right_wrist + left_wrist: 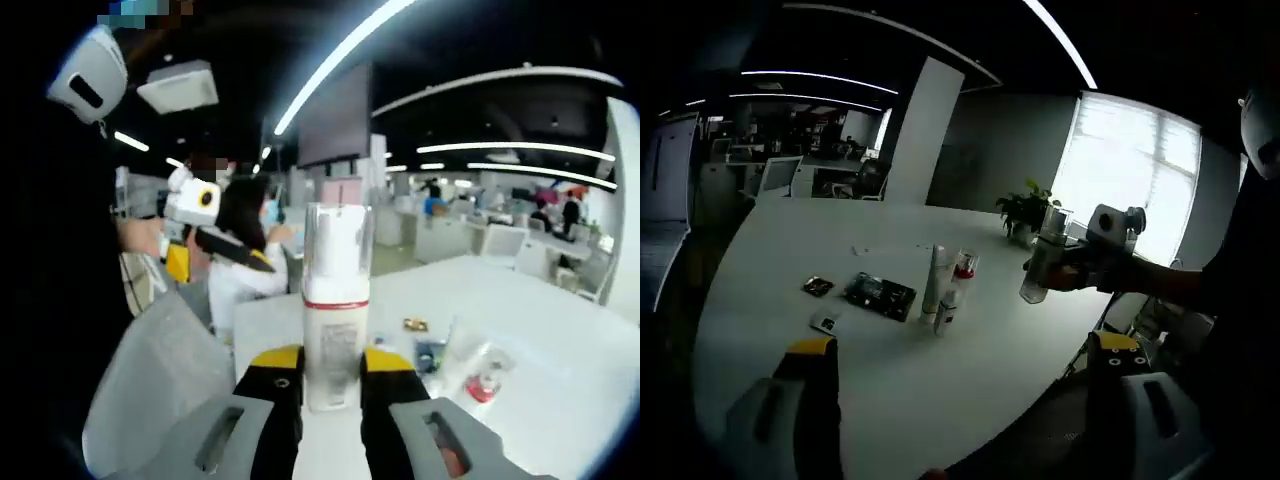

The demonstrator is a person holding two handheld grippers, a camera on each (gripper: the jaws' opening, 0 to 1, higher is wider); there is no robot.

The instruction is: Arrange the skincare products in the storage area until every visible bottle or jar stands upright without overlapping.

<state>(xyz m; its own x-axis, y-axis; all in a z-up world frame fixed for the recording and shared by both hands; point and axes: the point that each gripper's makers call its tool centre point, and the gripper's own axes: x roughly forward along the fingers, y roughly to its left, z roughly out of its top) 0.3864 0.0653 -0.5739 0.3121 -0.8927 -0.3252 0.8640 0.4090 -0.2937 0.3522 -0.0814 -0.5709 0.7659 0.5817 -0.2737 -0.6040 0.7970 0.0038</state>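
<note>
A white pump bottle with a clear cap (335, 320) stands upright between my right gripper's (330, 368) jaws, which are shut on its lower body. In the left gripper view the same bottle (1042, 258) hangs in the air past the table's right edge, held by the right gripper (1072, 268). On the white table (790, 250) stand a tall white tube (937, 280), a clear bottle with a red part (963, 270) and a small bottle (946, 312), close together. My left gripper (965, 345) is open wide above the near table edge, with nothing between its jaws.
A flat black pack (880, 294), a small dark item (818, 286) and a small white item (825, 322) lie left of the bottles. A potted plant (1025, 210) stands at the table's far side. Office chairs and desks lie beyond; a person (240, 250) sits behind.
</note>
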